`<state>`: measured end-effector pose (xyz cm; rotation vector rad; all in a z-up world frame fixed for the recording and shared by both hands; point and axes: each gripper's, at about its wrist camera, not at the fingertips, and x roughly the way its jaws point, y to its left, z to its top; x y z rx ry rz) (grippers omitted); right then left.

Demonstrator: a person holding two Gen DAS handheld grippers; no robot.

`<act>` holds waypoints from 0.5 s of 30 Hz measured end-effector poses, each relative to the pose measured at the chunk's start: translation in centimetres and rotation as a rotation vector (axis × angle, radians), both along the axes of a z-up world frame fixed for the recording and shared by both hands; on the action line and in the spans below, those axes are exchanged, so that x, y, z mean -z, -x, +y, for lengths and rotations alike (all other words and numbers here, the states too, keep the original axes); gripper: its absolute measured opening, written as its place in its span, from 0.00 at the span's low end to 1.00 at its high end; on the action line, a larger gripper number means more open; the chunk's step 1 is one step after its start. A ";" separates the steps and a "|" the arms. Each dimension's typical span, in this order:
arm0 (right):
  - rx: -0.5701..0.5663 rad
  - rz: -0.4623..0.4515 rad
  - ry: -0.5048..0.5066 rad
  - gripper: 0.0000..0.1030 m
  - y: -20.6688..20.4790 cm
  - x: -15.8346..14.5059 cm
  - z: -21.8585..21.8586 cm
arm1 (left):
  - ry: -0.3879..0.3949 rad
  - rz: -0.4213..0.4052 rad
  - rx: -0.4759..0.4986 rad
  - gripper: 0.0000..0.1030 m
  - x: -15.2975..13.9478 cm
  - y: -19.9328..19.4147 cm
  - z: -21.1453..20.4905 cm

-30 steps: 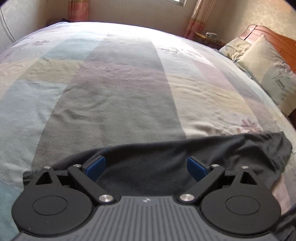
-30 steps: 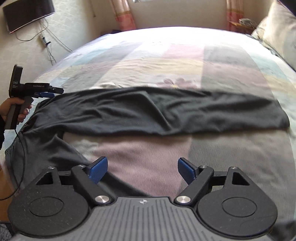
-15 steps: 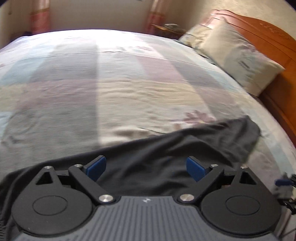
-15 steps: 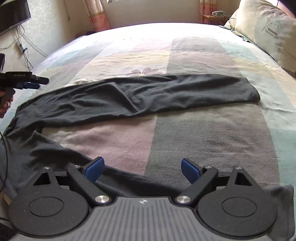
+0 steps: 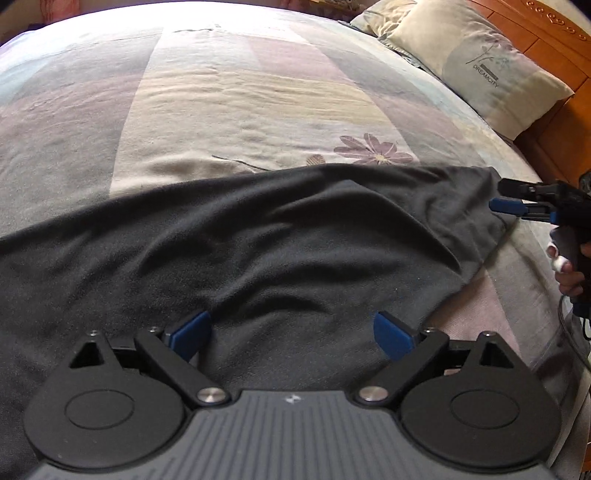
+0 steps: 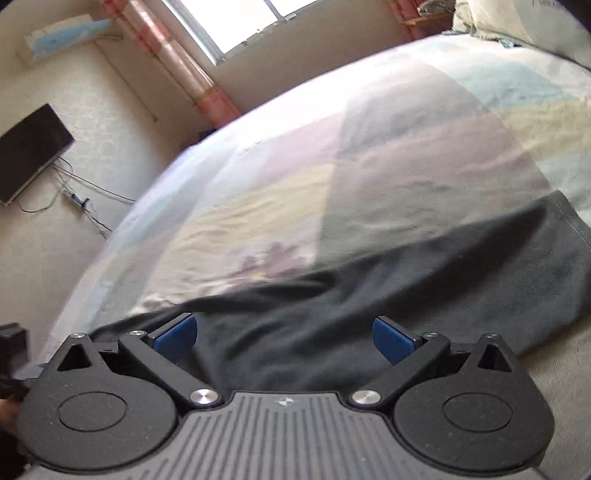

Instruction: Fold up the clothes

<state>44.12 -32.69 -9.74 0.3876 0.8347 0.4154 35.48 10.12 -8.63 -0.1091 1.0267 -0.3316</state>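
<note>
Blue pads (image 5: 192, 329) of the left gripper (image 5: 291, 330) spread wide over the dark garment (image 5: 258, 243), nothing pinched between them. Same wide stance as a second ago, but now facing further toward the headboard (image 5: 554, 122) end, with more cloth filling the lower view. Right gripper (image 6: 284, 334) likewise spread, jaws opening at this moment, hovering above the garment (image 6: 406, 295) without gripping it; a second ago held back over bare bedspread with the whole length of cloth stretched ahead, now right over one end of it and rolled so the room tilts.

Matte black linkage arms, round pivot housings, ribbed grey body on both tools. Garment soft, charcoal knit, rumpled into shallow folds, lying across the bedspread (image 5: 240, 92); stitched hem visible at the right edge in the right wrist view. Bedspread a patchwork of pale pink, cream, blue and grey blocks with a printed flower (image 5: 373, 149).

Left wrist view alone: cream pillow (image 5: 491, 70) with printed lettering, carved wooden headboard, and the right gripper (image 5: 508, 205) seen side-on at the garment's far corner, fingers of a hand (image 5: 569, 266) round its grip. Right wrist view alone: window (image 6: 240, 26), striped pink curtain (image 6: 188, 62), wall-mounted dark screen (image 6: 29, 147) with dangling cables, motion blur across the bed.
</note>
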 end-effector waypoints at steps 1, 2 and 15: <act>0.014 -0.010 0.049 0.92 -0.1 0.6 -0.8 | -0.002 -0.002 0.004 0.92 0.0 0.0 0.0; 0.024 -0.032 0.085 0.89 0.2 0.6 -1.7 | -0.002 -0.005 0.007 0.92 0.1 0.0 0.0; -0.018 -0.079 0.372 1.00 -4.2 0.3 0.5 | -0.022 -0.053 0.014 0.96 0.2 0.7 -0.6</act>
